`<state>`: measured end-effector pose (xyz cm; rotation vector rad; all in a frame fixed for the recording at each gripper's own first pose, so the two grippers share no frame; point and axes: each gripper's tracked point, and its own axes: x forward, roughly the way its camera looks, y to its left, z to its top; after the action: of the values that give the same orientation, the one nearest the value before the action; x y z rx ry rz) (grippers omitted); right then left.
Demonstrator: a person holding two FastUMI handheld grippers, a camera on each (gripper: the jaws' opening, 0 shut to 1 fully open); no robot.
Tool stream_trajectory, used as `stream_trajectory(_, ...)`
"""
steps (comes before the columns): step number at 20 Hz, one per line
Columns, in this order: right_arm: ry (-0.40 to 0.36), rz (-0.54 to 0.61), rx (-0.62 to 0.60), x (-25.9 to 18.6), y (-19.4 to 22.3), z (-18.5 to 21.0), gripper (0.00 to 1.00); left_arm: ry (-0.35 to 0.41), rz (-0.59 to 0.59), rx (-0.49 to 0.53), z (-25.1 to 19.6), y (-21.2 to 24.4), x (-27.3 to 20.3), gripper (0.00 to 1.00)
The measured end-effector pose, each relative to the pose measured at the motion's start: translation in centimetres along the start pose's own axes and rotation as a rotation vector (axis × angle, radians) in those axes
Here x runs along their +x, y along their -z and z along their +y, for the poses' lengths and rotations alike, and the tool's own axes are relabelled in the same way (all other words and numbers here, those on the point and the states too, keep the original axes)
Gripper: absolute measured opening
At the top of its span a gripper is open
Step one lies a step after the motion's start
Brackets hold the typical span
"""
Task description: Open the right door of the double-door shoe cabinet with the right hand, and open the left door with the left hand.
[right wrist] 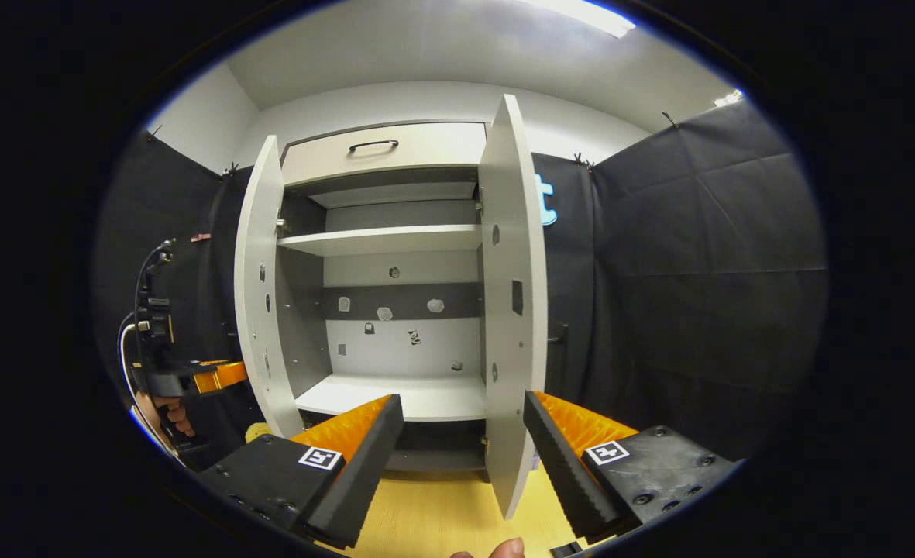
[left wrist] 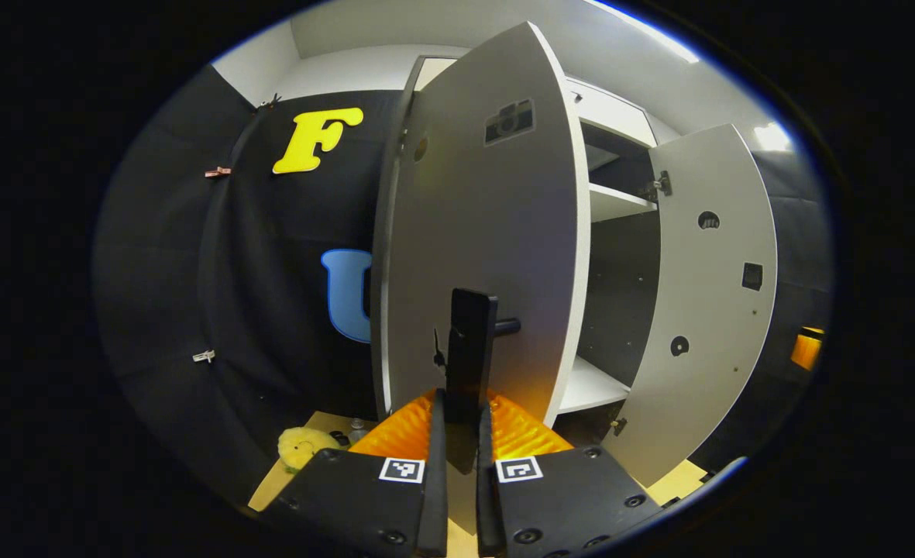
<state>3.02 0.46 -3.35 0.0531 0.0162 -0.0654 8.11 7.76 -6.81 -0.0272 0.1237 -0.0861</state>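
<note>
The white double-door shoe cabinet (right wrist: 395,240) stands with both doors swung out. In the left gripper view the left door (left wrist: 488,232) turns its outer face to me, and my left gripper (left wrist: 463,403) is shut on its upright black handle (left wrist: 471,333). The right door (left wrist: 709,310) shows its inner face farther right. In the right gripper view my right gripper (right wrist: 461,407) is open, and the right door (right wrist: 511,294) stands edge-on between its spread fingers without touching them. That door's handle (right wrist: 558,335) sticks out on its far side. The left gripper (right wrist: 186,380), held by a hand (right wrist: 172,417), sits beside the left door (right wrist: 259,287).
A drawer (right wrist: 383,147) with a dark handle tops the cabinet, and bare shelves (right wrist: 380,239) show inside. The cabinet stands on a light wooden floor (right wrist: 442,511). A yellow plush toy (left wrist: 302,446) lies low at the left. A fingertip (right wrist: 507,549) shows at the bottom edge.
</note>
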Motion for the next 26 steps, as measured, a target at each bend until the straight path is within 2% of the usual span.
stream_trajectory(5, -0.015, 0.008, -0.013, -0.1, 0.4, 1.7, 0.98, 0.017, 0.001, -0.017, 2.4, 0.0, -1.4, 0.20)
stream_trajectory(9, -0.024, 0.011, 0.007, 0.0, 0.5, 2.5, 0.98, 0.015, -0.004, 0.014, 3.8, -0.1, -1.8, 0.17)
stream_trajectory(16, -0.043, 0.019, -0.011, 0.6, 0.7, 4.1, 0.98, 0.027, -0.020, 0.009, 4.7, -0.1, -2.0, 0.15)
stream_trajectory(26, -0.048, 0.026, -0.011, 1.2, 0.6, 5.1, 0.98, -0.013, -0.039, -0.016, 9.5, -0.4, -2.2, 0.11)
